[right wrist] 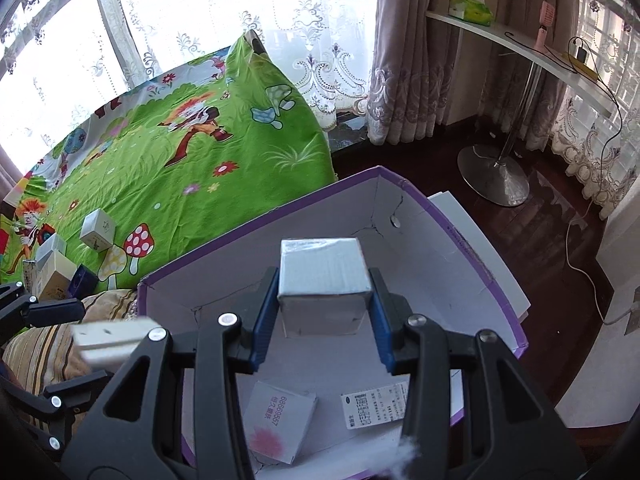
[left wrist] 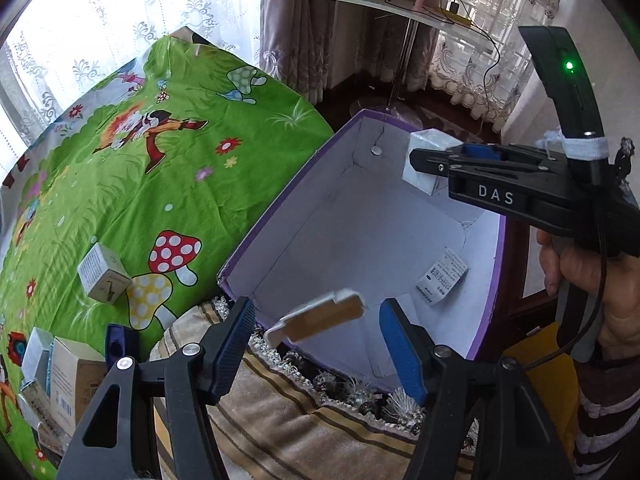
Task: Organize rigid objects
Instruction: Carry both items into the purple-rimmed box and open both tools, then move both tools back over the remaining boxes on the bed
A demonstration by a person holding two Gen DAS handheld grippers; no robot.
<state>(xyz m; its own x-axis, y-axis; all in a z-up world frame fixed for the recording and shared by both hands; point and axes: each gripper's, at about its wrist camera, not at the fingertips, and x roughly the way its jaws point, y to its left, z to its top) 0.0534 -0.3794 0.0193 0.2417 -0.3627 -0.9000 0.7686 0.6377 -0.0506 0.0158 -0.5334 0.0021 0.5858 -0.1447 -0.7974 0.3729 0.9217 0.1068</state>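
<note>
Box (right wrist: 323,276) between right hand-held gripper (right wrist: 322,312) pads, above purple carton (right wrist: 472,240).

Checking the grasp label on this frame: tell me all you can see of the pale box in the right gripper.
The pale box is a small cuboid, pale grey-blue, in what looks like glossy, slightly creased wrapping or card, with no print visible. The right gripper clamps it, one blue pad flat on each side; top and front faces stay exposed. It sits roughly square in the grip, in the air over the open purple storage box, touching neither its floor nor its walls. The left wrist view shows it near the far corner.
</note>
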